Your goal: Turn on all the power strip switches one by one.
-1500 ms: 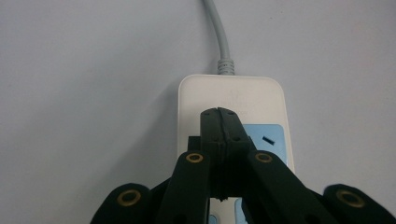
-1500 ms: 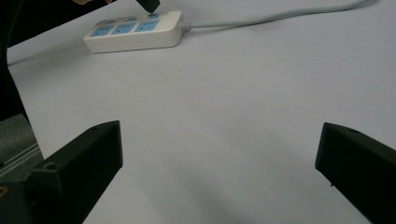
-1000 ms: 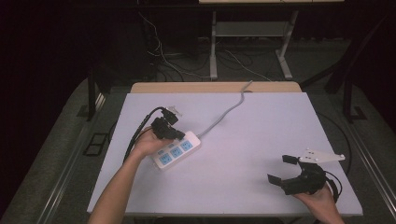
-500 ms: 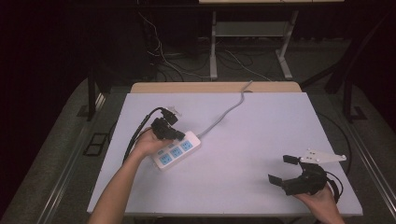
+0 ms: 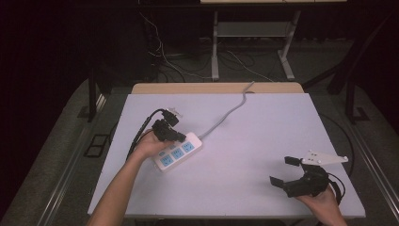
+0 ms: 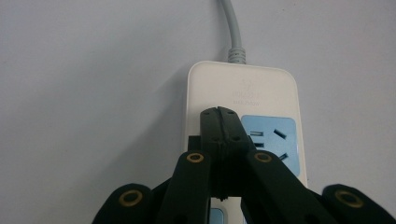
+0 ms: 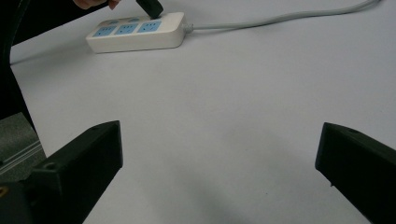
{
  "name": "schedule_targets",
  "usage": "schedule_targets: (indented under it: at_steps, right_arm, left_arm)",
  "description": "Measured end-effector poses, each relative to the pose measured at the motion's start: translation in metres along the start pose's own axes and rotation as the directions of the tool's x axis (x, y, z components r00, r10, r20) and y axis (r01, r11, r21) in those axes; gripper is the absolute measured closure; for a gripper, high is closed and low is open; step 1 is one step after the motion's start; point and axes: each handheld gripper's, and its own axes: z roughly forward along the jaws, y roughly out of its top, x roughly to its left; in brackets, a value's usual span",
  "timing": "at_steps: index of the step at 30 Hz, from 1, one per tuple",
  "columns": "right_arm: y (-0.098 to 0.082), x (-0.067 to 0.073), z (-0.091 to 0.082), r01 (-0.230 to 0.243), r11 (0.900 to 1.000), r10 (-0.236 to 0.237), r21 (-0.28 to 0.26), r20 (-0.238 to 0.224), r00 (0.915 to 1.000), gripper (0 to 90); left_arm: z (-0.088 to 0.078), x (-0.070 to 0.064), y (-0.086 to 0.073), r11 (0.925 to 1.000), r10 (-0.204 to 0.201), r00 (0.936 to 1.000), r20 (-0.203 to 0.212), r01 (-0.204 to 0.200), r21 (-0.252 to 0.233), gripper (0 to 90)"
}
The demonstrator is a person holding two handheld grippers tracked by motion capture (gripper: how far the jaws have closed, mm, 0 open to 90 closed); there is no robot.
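Observation:
A white power strip [image 5: 179, 151] with blue sockets lies on the left half of the white table [image 5: 263, 122]. Its grey cable [image 5: 226, 115] runs off over the far edge. My left gripper [image 5: 181, 138] is shut, with nothing between its jaws. In the left gripper view the closed tips [image 6: 219, 114] hover over the strip [image 6: 261, 93], beside the blue socket nearest the cable end [image 6: 233, 28]; whether they touch it I cannot tell. My right gripper [image 5: 282, 170] stands open near the front right corner, its jaws [image 7: 219, 135] wide apart above bare table, far from the strip [image 7: 135, 32].
A wooden strip [image 5: 216, 88] borders the table's far edge. Beyond it, loose cables [image 5: 188, 61] and metal desk legs [image 5: 215, 42] stand on the dark floor. Metal rails [image 5: 70, 165] run along the left side.

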Motion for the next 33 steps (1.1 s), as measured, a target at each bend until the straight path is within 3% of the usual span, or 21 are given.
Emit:
schedule_targets:
  at_steps: [2,12,16,24,33]
  right_arm:
    - [0.0,0.0,0.0,-0.001,1.0,0.001,0.001,0.0,1.0,0.7]
    - [0.0,-0.001,0.001,-0.003,1.0,0.003,0.004,-0.002,1.0,0.7]
    - [0.0,-0.001,0.002,-0.006,1.0,0.006,0.004,-0.001,1.0,0.7]
    - [-0.001,-0.002,0.002,-0.009,1.0,0.009,0.006,0.001,1.0,0.7]
    - [-0.001,-0.005,0.003,-0.017,1.0,0.017,0.012,0.006,0.9998,0.7]
  left_arm:
    - [0.0,0.001,0.0,0.9999,-0.003,0.9998,0.019,0.003,0.01,90.0]
    - [-0.003,0.0,-0.004,0.9998,0.018,0.9998,0.004,-0.018,0.011,89.7]
    - [-0.004,0.003,-0.004,0.9999,-0.006,0.9999,-0.013,0.006,-0.012,89.5]
    - [-0.014,0.005,-0.003,0.9983,-0.003,0.9999,-0.013,0.002,-0.057,89.3]
    - [-0.037,0.005,-0.006,0.9895,-0.019,0.9994,-0.029,0.015,-0.144,86.2]
